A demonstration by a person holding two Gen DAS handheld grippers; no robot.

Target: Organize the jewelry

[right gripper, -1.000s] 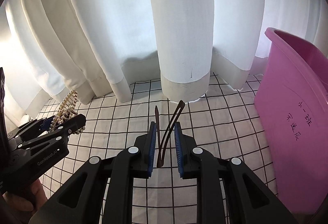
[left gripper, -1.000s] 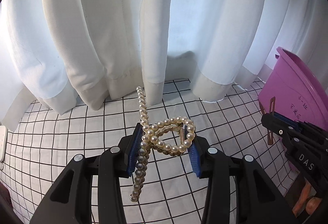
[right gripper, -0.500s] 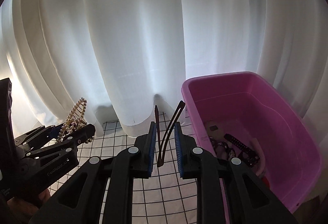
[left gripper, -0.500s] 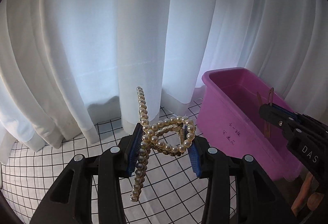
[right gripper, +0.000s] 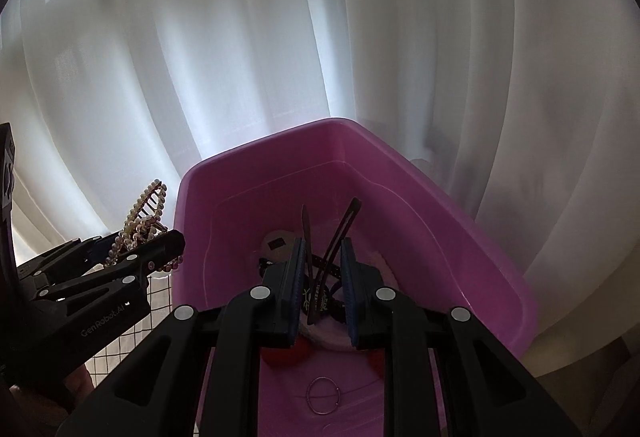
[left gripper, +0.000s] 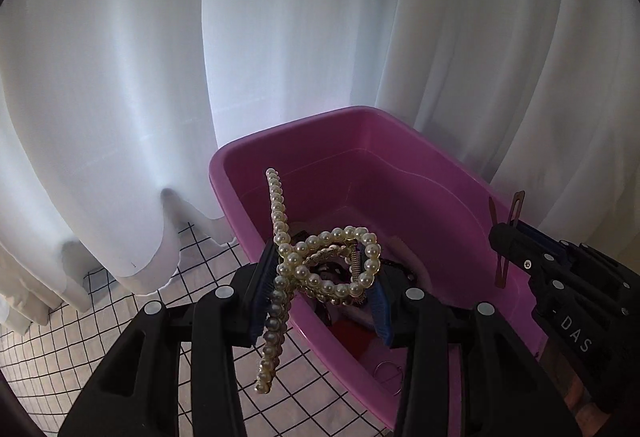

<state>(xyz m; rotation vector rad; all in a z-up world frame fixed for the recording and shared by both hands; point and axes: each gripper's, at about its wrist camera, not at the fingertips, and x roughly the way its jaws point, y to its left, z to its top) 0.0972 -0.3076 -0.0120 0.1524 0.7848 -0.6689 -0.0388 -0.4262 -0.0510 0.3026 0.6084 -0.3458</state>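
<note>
My left gripper (left gripper: 322,279) is shut on a pearl hair claw (left gripper: 320,261), held above the near left edge of the pink tub (left gripper: 360,141). In the right wrist view my right gripper (right gripper: 322,271) is shut on a thin brown hair clip (right gripper: 320,257), hanging over the inside of the pink tub (right gripper: 248,165). The same brown hair clip (left gripper: 506,233) and right gripper (left gripper: 505,233) show at the right of the left wrist view. The left gripper (right gripper: 141,247) with the pearl hair claw (right gripper: 144,217) appears left of the tub in the right wrist view.
Inside the tub lie several dark hair pieces (right gripper: 320,297), a round disc (right gripper: 278,243), red items (right gripper: 284,355) and a thin ring (right gripper: 323,395). White curtains (left gripper: 200,57) hang close behind. A black-gridded white cloth (left gripper: 80,325) covers the surface left of the tub.
Both grippers have swung right and risen, from over the gridded cloth to the pink tub. Each keeps its hold: the pearl claw on the left, the brown clip on the right.
</note>
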